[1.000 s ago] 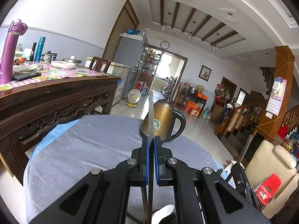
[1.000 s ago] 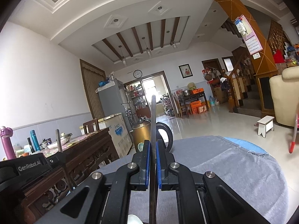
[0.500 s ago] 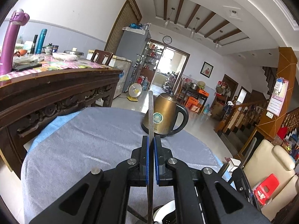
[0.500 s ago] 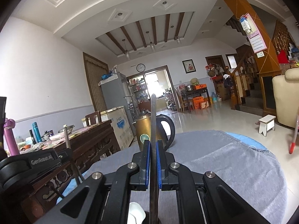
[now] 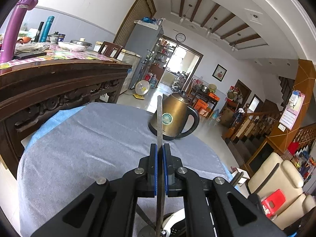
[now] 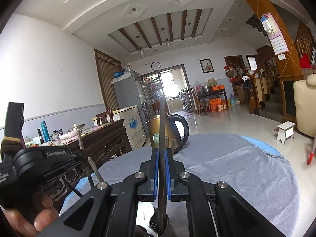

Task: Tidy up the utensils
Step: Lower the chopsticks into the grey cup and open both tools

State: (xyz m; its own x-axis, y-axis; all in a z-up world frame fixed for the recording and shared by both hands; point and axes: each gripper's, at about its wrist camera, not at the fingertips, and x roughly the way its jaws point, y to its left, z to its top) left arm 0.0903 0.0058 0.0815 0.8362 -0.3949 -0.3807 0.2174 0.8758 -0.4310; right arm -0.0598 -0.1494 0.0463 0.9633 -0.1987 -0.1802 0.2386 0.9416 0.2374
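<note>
My left gripper (image 5: 160, 148) is shut on a thin metal utensil handle (image 5: 159, 122) that stands upright between its blue pads. Its lower end reaches down to a white holder (image 5: 173, 221) at the bottom edge, partly hidden by the gripper. My right gripper (image 6: 162, 152) is shut on another flat metal utensil handle (image 6: 162, 122), also upright. Below it a perforated metal holder (image 6: 156, 223) shows between the fingers. The left gripper also shows in the right wrist view (image 6: 83, 154), at the left, with its utensil sticking up.
A brass kettle (image 5: 173, 116) stands at the far side of the round table with a grey cloth (image 5: 83, 144). A dark carved wooden table (image 5: 59, 83) with bottles and dishes stands at the left. A cream armchair (image 5: 276, 187) stands at the right.
Both grippers have lowered and tilted down a little toward the table, each still holding its utensil. The holders below have come more into view.
</note>
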